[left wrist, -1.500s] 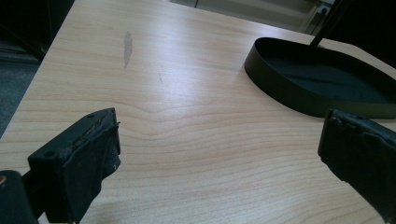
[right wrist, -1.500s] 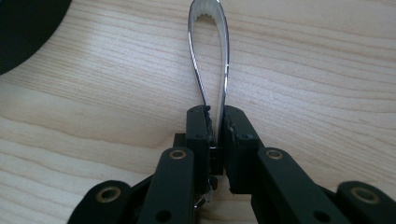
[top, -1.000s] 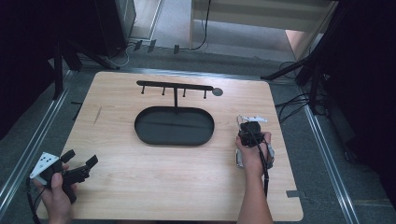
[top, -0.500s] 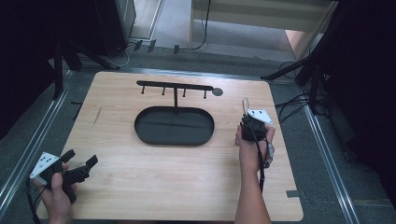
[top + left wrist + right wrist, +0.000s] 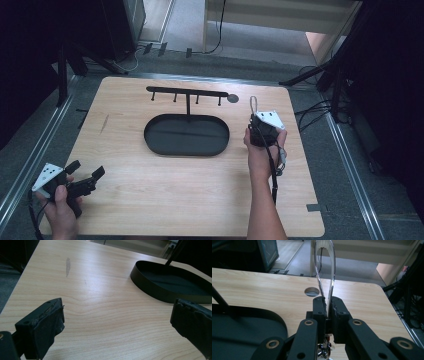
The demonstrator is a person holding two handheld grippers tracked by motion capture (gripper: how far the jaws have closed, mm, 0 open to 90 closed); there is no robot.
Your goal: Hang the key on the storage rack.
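One black oval tray [image 5: 186, 135] sits bare; right claw [image 5: 255, 116] clamped on metal loop [image 5: 325, 275], left claw [image 5: 85, 172] apart

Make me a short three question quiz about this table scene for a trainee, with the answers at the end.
1. True or false: the right claw is closed on a thin looped strap.
2. Which claw has its jaws spread wide with nothing between them? A) left B) right
3. What black item with a row of pegs stands behind the oval tray?

Key
1. True: in the right gripper view the jaws pinch the base of the loop, which rises above them.
2. A: the left claw rests near the table's near left corner, jaws apart over bare wood.
3. The hanger rack, its post rising from the tray.
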